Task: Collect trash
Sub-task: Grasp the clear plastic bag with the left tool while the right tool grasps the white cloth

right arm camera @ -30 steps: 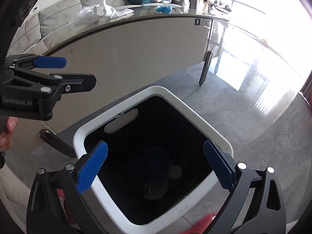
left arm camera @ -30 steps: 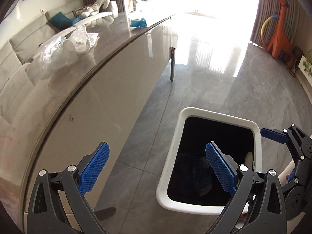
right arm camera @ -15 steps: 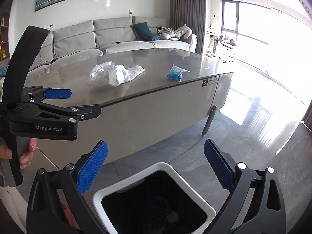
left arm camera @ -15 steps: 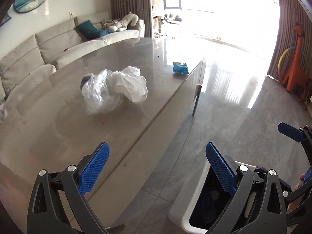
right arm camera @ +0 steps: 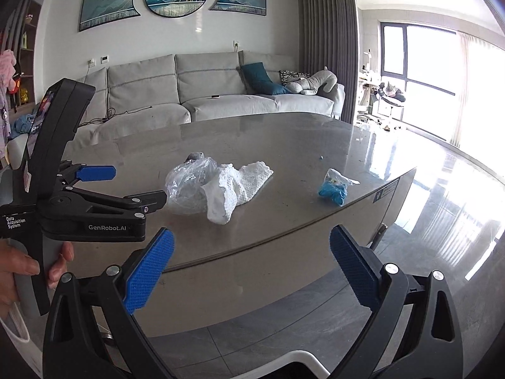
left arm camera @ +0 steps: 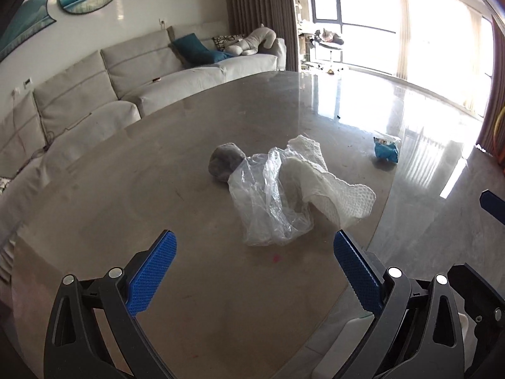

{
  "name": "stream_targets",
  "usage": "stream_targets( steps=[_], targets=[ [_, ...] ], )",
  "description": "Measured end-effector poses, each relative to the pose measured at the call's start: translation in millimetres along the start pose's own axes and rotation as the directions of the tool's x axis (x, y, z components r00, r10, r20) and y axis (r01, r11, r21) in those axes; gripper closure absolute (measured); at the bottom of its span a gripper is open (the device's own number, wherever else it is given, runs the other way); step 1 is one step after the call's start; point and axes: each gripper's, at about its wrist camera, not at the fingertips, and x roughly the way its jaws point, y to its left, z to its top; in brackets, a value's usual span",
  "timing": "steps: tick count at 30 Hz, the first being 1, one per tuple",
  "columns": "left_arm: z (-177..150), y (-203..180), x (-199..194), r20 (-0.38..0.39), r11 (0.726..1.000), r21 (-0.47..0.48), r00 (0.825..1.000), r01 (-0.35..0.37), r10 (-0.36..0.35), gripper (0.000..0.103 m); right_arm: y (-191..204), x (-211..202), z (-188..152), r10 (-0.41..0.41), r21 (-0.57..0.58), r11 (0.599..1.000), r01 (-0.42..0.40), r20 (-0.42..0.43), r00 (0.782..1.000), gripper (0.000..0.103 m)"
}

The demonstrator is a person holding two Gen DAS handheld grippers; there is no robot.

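On the grey table (left arm camera: 157, 189) lie a crumpled clear plastic bag (left arm camera: 271, 202), a white paper towel (left arm camera: 328, 183) against it, and a grey lump (left arm camera: 225, 161) behind them. A small blue wrapper (left arm camera: 385, 150) rests near the table's right edge. My left gripper (left arm camera: 252, 265) hovers open just short of the plastic bag, nothing between its fingers. My right gripper (right arm camera: 251, 265) stands open below the table's front edge, above the white bin's rim (right arm camera: 303, 358). The right wrist view shows the bag (right arm camera: 189, 186), the towel (right arm camera: 233, 189), the wrapper (right arm camera: 333, 189) and the left gripper (right arm camera: 132, 186), held by a hand.
A grey sofa (right arm camera: 205, 91) with a teal cushion and a soft toy runs behind the table. Glossy tiled floor (right arm camera: 442, 221) stretches to the right toward bright windows. The table leg (right arm camera: 377, 237) shows under the right corner.
Both grippers rose from over the bin to table height. The left one moved in over the tabletop toward the plastic bag; the bin dropped almost out of both views.
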Motion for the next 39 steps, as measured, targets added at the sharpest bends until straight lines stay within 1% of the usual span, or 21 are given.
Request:
stream_targets(
  steps=[6,9,13,15,17,18,19,20,21,22,23,24,25,28,35,39],
  targets=[
    [6.1,11.3,31.3,-0.045,1.000,-0.019,0.999,-0.024,0.024,0.005,7.0,34.9,17.9,0.031,-0.006,1.000,-0.031,-0.002,1.000,0.005],
    [8.0,14.4,47.5,-0.074,0.999,-0.042,0.997,-0.001,-0.002,0.005,8.5,52.1,25.3,0.041,-0.016,0.999,-0.041,-0.004,0.999,0.005],
    [5.7,13.0,61.2,-0.099,0.999,-0.047,0.995,0.014,-0.019,0.005,8.7,66.1,28.0,0.048,-0.028,0.998,-0.049,-0.012,0.999,0.005],
    [5.9,11.3,66.7,-0.105,0.998,-0.049,0.993,0.046,-0.051,0.005,6.9,70.6,26.5,0.051,-0.025,0.998,-0.051,-0.018,0.999,0.005],
    [3.9,8.4,73.1,-0.121,0.997,-0.051,0.990,0.063,-0.069,0.007,4.7,73.7,25.7,0.050,-0.016,0.999,-0.050,-0.017,0.999,0.005],
    [2.3,6.8,76.9,-0.136,0.995,-0.052,0.987,0.081,-0.087,0.020,3.7,74.5,24.9,0.052,-0.011,0.999,-0.052,-0.021,0.998,0.005],
    [0.3,5.2,81.4,-0.157,0.992,-0.056,0.981,0.109,-0.117,0.030,2.8,76.5,24.4,0.052,-0.007,0.999,-0.052,-0.023,0.998,0.005],
    [-0.9,4.4,83.9,-0.168,0.989,-0.067,0.975,0.135,-0.145,0.043,2.5,76.6,23.3,0.050,-0.006,0.999,-0.050,-0.023,0.998,0.005],
    [-1.1,2.9,82.5,-0.151,0.989,-0.061,0.978,0.137,-0.145,0.067,2.5,77.2,22.7,0.046,-0.007,0.999,-0.047,-0.025,0.999,0.005],
    [-1.3,2.1,81.6,-0.154,0.988,-0.056,0.976,0.145,-0.152,0.069,1.5,77.7,22.0,0.048,-0.005,0.999,-0.049,-0.028,0.998,0.005],
    [-1.5,1.5,79.1,-0.147,0.990,-0.050,0.980,0.132,-0.137,0.073,-0.2,79.4,21.7,0.048,0.005,0.999,-0.048,-0.029,0.998,0.005],
    [-2.0,0.7,76.0,-0.142,0.993,-0.036,0.983,0.116,-0.120,0.076,-1.4,80.9,21.7,0.041,0.012,0.999,-0.040,-0.035,0.999,0.005],
    [-2.8,-0.5,72.7,-0.136,0.994,-0.018,0.985,0.104,-0.106,0.076,-2.1,83.4,21.8,0.035,0.015,0.999,-0.034,-0.045,0.998,0.005],
    [-2.6,0.2,62.3,-0.112,0.997,-0.003,0.990,0.083,-0.083,0.076,-1.6,91.2,21.4,0.062,0.034,0.998,-0.060,-0.061,0.996,0.005],
    [1.1,20.9,48.1,-0.095,0.999,-0.030,0.995,0.028,-0.031,0.076,13.2,109.4,24.1,0.082,0.032,0.996,-0.080,-0.077,0.994,0.005],
    [4.0,36.6,32.0,-0.044,0.998,-0.064,0.999,0.028,-0.031,0.076,25.2,121.4,27.1,0.097,0.027,0.995,-0.095,-0.093,0.991,0.005]
  ],
)
